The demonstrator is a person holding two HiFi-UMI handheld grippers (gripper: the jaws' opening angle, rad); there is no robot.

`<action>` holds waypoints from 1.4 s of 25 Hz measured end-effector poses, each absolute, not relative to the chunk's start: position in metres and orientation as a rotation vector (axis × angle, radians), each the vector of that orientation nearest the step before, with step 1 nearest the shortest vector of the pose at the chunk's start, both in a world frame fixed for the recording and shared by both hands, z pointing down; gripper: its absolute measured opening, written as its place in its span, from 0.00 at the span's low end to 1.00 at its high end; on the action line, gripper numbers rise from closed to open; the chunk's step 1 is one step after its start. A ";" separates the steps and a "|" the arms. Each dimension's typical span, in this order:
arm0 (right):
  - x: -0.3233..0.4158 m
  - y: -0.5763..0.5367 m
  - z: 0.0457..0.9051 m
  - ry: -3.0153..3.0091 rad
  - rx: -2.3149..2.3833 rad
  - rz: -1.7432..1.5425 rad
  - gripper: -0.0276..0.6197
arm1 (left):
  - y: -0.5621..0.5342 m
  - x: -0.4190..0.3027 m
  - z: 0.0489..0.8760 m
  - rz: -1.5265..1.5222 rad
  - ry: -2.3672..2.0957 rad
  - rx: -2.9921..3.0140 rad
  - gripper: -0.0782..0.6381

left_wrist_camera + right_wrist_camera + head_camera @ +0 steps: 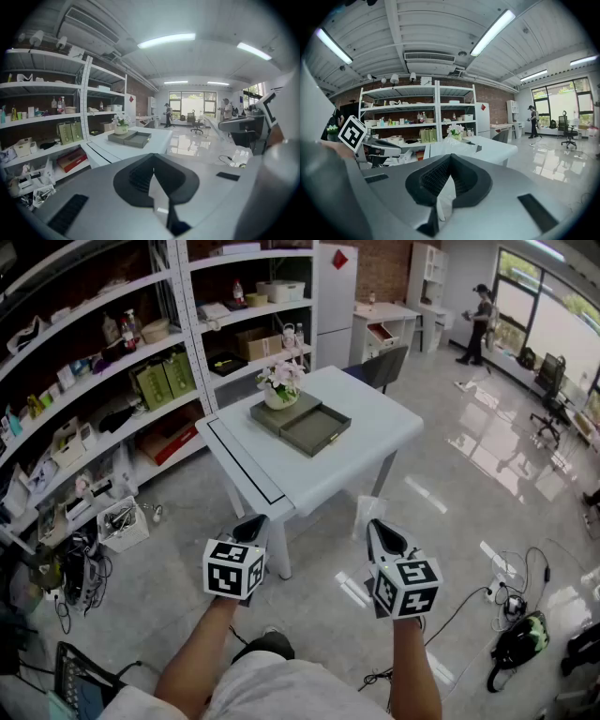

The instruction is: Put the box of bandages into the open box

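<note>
Head view: the open box lies near the middle of the white table, and both grippers are held low, well short of it.
A matching flat tray touches the box at its 10 o'clock and carries a pot of flowers. I cannot pick out the box of bandages in any view. The table stands at 12 o'clock from the grippers. The left gripper and the right gripper sit side by side. Each has its jaws pressed together with nothing between them. Loaded shelves run along at 10 o'clock, and a person stands far off at 1 o'clock.
</note>
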State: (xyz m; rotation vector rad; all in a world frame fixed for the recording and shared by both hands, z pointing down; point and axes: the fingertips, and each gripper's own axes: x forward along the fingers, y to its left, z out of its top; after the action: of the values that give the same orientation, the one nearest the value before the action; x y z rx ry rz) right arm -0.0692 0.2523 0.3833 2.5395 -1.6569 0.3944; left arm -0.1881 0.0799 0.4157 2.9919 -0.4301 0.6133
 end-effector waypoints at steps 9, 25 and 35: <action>-0.044 0.242 0.386 -1.657 2.549 0.393 0.05 | 0.065 -0.157 0.422 0.640 -0.453 2.999 0.12; 0.055 0.152 0.408 -1.623 2.483 0.521 0.05 | -0.030 -0.059 0.443 0.676 -0.427 2.932 0.12; 0.092 0.096 0.411 -1.597 2.480 0.581 0.05 | -0.085 -0.026 0.454 0.698 -0.389 2.912 0.12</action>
State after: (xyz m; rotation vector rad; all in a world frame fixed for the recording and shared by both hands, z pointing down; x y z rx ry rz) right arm 0.0921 0.0957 0.4111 2.4804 -1.5968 0.5807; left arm -0.0260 -0.0851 0.4537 2.9123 -0.3890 0.6982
